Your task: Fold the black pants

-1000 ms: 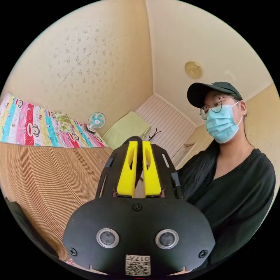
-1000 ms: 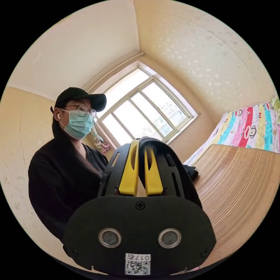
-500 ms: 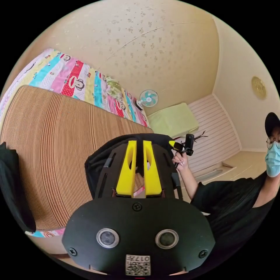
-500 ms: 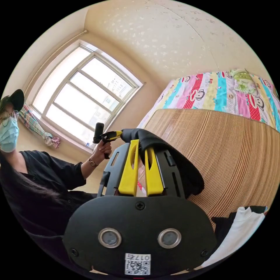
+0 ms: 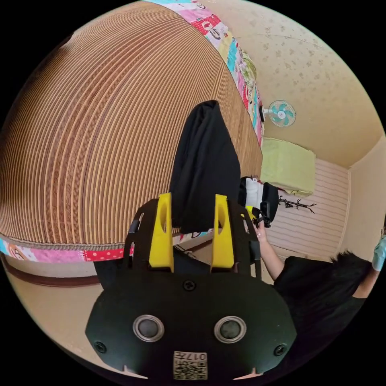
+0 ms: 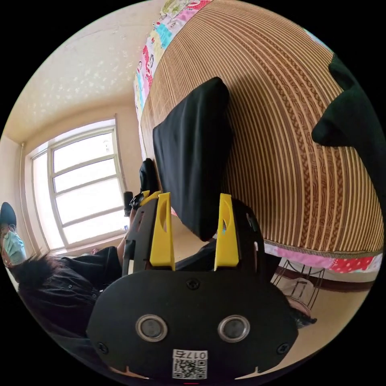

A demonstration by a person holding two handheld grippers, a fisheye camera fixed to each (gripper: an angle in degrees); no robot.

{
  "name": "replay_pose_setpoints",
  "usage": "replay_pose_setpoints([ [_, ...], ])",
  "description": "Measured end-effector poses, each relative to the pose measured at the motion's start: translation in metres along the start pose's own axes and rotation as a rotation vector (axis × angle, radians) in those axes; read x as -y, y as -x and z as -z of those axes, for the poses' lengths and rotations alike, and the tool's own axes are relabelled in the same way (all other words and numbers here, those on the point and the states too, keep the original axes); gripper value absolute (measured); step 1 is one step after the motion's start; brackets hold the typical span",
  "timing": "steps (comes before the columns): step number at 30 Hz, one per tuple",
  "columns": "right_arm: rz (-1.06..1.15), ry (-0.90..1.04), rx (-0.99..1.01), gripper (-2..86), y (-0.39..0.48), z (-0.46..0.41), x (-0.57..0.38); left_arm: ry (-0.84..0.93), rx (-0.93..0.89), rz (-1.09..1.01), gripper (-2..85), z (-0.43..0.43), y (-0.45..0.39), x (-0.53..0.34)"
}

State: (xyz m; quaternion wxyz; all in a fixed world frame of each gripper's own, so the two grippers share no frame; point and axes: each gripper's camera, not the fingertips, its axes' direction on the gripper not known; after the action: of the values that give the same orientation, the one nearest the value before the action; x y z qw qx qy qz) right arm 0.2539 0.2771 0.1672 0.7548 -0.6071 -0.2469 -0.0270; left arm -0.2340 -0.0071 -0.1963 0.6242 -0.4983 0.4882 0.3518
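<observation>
Left gripper view shows the left tongs (image 5: 192,232) with their yellow jaws now spread wide, nothing pinched between them, where half a second ago they stood nearly closed with black cloth bunched over their tips. The black pants (image 5: 205,161) lie beyond the jaw tips at twelve o'clock, a long dark folded strip on the woven bamboo mat (image 5: 100,132) of the bed, with the near end hanging toward the mat's edge. At three o'clock of the pants a hand (image 5: 259,229) holds the other tool beside a small pile of white and black clothes (image 5: 257,193). Right gripper view tells the same story: the right tongs (image 6: 194,231) also stand wide and empty, and the pants (image 6: 193,148) rest on the mat (image 6: 301,161) at twelve o'clock, smooth-faced and doubled over. Another dark garment (image 6: 354,120) sits at two o'clock, well apart from them. Both cameras have swung from the room down toward the bed, so the release seems deliberate: my reading is that the pants have just been laid down, and this fold is set or close to finished. Whether the bottom edge lies flat I cannot tell, as the jaws hide it.
</observation>
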Motion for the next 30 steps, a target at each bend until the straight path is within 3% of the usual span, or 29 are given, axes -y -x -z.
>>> replay_pose_setpoints([
  [4, 0.015, 0.089, 0.055, 17.5, -0.013, -0.059, 0.042, 0.057, 0.061, -0.099, 17.4, -0.013, -0.009, 0.089],
  [6, 0.03, 0.154, 0.065, 17.4, -0.009, -0.091, 0.046, 0.202, 0.025, -0.109, 16.7, -0.04, -0.005, 0.118],
  [8, 0.03, 0.096, 0.02, 15.4, -0.001, -0.1, 0.036, 0.384, -0.043, -0.089, 15.6, -0.075, 0.002, 0.132],
  [13, 0.016, 0.19, 0.281, 8.1, 0.01, -0.101, 0.003, 0.351, -0.016, -0.071, 10.4, -0.062, -0.006, 0.112],
  [17, 0.197, 0.268, 0.144, 4.6, 0.057, -0.045, -0.029, 0.494, -0.109, -0.113, 9.0, -0.079, -0.044, 0.061],
  [22, 0.399, 0.334, -0.002, 4.0, 0.121, 0.057, -0.061, 0.548, -0.304, -0.209, 9.1, -0.119, -0.131, 0.028],
  [30, 0.537, 0.378, -0.364, 6.1, 0.168, 0.241, -0.09, 0.643, -0.317, -0.645, 10.3, -0.258, -0.345, 0.033],
])
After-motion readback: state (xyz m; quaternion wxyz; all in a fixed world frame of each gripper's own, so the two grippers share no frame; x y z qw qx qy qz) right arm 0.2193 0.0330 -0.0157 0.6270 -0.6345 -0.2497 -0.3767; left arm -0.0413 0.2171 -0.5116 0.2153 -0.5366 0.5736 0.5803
